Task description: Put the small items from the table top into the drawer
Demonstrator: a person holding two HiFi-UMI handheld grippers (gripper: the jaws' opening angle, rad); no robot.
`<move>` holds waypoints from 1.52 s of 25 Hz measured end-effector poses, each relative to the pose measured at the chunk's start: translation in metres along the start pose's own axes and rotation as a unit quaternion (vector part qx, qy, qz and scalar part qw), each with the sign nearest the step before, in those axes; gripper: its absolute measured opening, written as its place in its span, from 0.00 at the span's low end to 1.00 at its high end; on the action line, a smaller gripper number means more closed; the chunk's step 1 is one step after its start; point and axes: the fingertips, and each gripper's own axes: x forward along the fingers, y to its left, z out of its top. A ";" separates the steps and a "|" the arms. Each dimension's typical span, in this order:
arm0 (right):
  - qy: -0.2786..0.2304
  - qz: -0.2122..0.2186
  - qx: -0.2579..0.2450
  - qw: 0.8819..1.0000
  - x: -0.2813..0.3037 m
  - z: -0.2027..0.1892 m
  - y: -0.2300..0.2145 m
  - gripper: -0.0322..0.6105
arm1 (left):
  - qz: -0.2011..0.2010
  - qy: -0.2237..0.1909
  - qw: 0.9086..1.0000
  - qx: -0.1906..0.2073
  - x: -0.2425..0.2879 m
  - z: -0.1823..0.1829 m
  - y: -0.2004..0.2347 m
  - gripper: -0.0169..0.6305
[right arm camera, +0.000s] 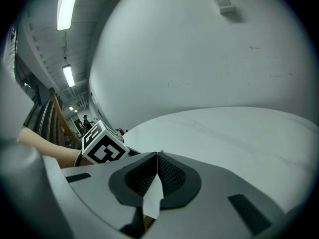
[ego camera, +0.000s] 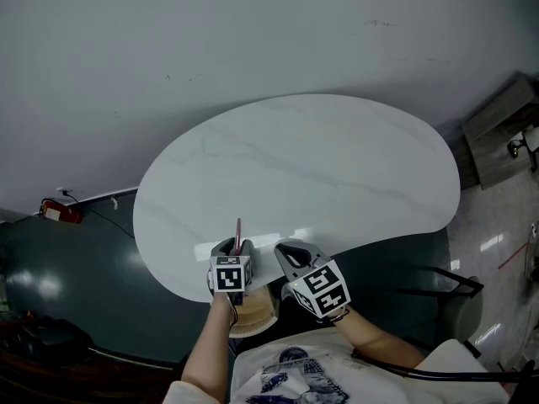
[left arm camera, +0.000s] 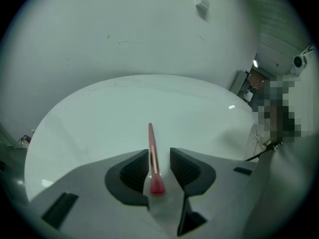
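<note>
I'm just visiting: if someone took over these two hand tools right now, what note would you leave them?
Left gripper: open, a slim red stick between its jaws, not clamped.
Right gripper: shut, empty.
The stick is by the white table's near edge; no other small item shows there.
A tan wooden part under that edge may be the drawer; I cannot tell.
Done: cannot be judged.
Left: clamp the stick and put it in the drawer.

Slim pink-red stick (left arm camera: 153, 156) with a flared near end, pointed toward twelve o'clock, sat at the table's (ego camera: 337, 167) six o'clock edge — light wooden drawer (ego camera: 257, 310) jutted out beneath it.
</note>
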 end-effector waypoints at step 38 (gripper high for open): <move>-0.037 -0.043 0.003 0.998 -0.044 -0.028 0.130 0.08 | 0.020 -0.077 0.997 0.017 -0.129 -0.064 0.047 0.12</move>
